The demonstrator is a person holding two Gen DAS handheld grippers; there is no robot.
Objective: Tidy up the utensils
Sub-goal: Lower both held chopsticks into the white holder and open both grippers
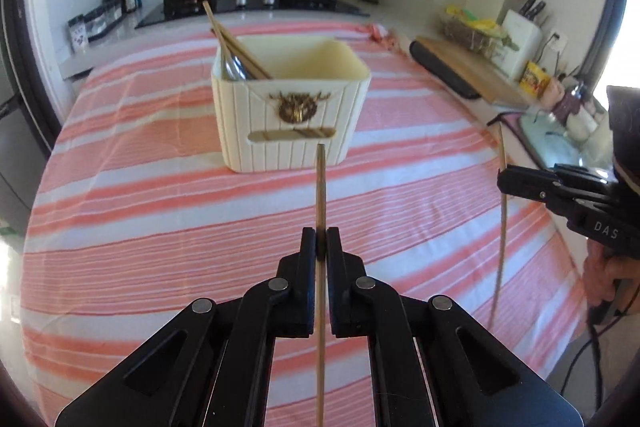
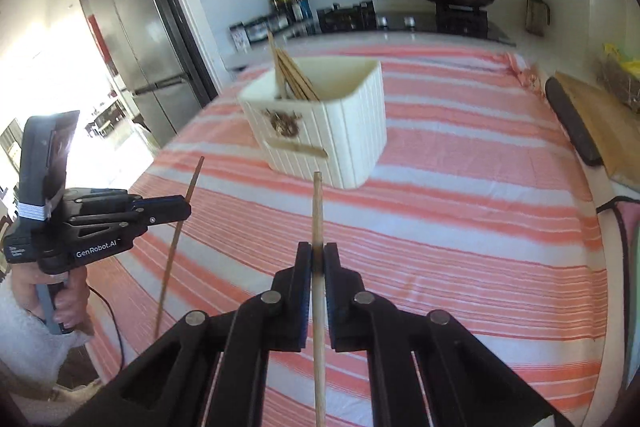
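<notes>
Two chopsticks left: left gripper (image 1: 321, 241) pinches one chopstick (image 1: 320, 187), right gripper (image 2: 317, 257) another (image 2: 317, 211), rest already in the far cream holder (image 1: 292, 115).

Left gripper (image 1: 320, 243) clamping an upright chopstick (image 1: 320, 187); right gripper (image 1: 505, 179) at right gripping another chopstick (image 1: 503, 227); cream holder (image 1: 290, 107) sitting farther off on striped cloth (image 1: 160, 207).

chopstick (image 1: 320, 187): bare wood | bin (image 1: 296, 123): ribbed cream plastic | tablecloth (image 1: 160, 227): striped cloth
</notes>
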